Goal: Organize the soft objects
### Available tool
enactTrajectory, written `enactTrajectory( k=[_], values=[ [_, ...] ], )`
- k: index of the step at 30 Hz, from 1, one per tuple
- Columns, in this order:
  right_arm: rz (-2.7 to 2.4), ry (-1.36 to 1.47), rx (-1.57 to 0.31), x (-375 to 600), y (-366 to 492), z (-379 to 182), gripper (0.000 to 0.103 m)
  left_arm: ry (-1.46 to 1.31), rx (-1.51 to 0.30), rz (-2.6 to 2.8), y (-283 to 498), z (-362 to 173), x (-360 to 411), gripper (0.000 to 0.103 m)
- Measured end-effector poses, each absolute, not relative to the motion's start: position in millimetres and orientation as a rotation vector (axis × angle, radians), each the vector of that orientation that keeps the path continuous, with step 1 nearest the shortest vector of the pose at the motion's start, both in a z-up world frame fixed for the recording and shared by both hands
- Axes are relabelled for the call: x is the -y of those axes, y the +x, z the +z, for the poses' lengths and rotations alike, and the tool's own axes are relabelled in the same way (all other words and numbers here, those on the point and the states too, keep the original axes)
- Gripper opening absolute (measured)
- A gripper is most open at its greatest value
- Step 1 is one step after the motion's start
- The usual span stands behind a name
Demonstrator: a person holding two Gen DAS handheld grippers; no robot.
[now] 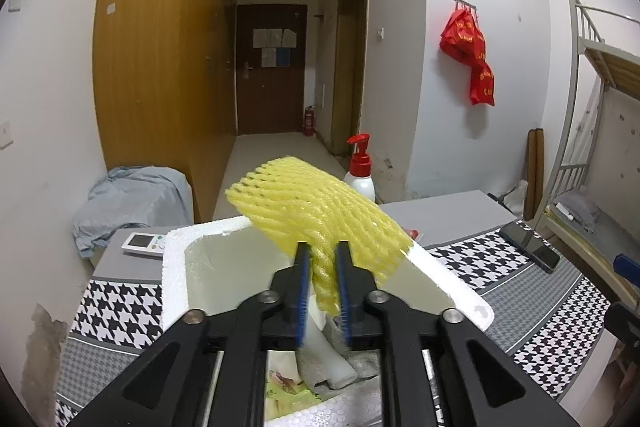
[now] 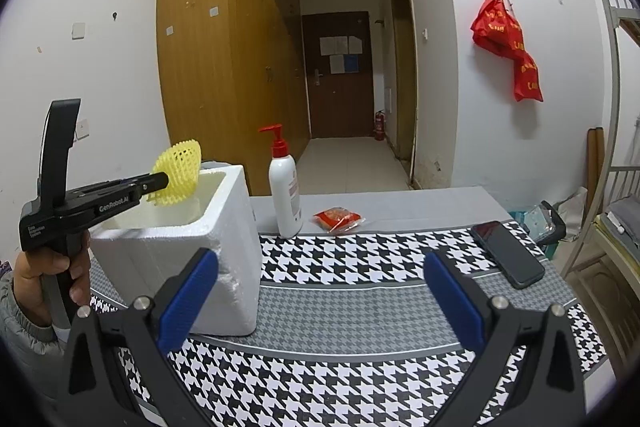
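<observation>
table (image 2: 360, 315): it carries a houndstooth cloth in black and white and fills the lower half of my right wrist view; everything else stands on it

foam box (image 2: 224, 227): a white box with an open top, at about 9 o'clock from the middle of the right view; in the left view I look down into it and see some soft pieces at the bottom, a white one and a printed wrapper, so I judge this is where the soft things are collected

yellow foam net (image 1: 320, 211): this is the task's thing now; it hangs in the air over the open box, its far end sticking out toward 12 o'clock above the far rim; it does not rest on anything

left gripper (image 1: 323, 291): my pads stand close together with the near end of the net between them; it looks pinched, but loosely, not squeezed flat

right gripper (image 2: 320, 291): jaws spread wide, nothing between them; it waits above the cloth, just beside the box

phone (image 2: 508, 253): at 3 o'clock on the cloth; hard, so I leave it

lotion bottle (image 2: 285, 187): upright behind the box, at 12 o'clock

red packet (image 2: 339, 218): small, just right of the bottle; perhaps soft, I cannot tell

step: dropping the net into the box

next move: I judge I must open the left pads fully; the net is light and may catch on the rim, so a little lower first is safer
</observation>
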State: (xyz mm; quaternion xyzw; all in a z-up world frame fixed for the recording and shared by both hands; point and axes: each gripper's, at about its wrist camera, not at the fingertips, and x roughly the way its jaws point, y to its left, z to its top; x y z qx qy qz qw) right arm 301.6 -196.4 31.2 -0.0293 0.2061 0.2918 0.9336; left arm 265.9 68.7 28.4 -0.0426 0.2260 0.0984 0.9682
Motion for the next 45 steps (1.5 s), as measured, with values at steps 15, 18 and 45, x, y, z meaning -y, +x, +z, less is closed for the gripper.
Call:
enactTrajectory(
  k=[15,18,45],
  values=[
    [0.610,-0.066,-0.406,191.2,295.5,32.9,0.103,-0.050,-0.351,0.215,236.0,44.8,-64.2,0.102],
    [0.614,-0.063,-0.404,189.8,292.5,33.9,0.103,-0.060,-0.340,0.217,228.6,48.7,-66.5,0.102],
    [0.657,-0.053,-0.291,197.7,221.0,65.0,0.103,-0.051,-0.216,0.230,136.7,83.4,-43.8,0.102]
  ],
)
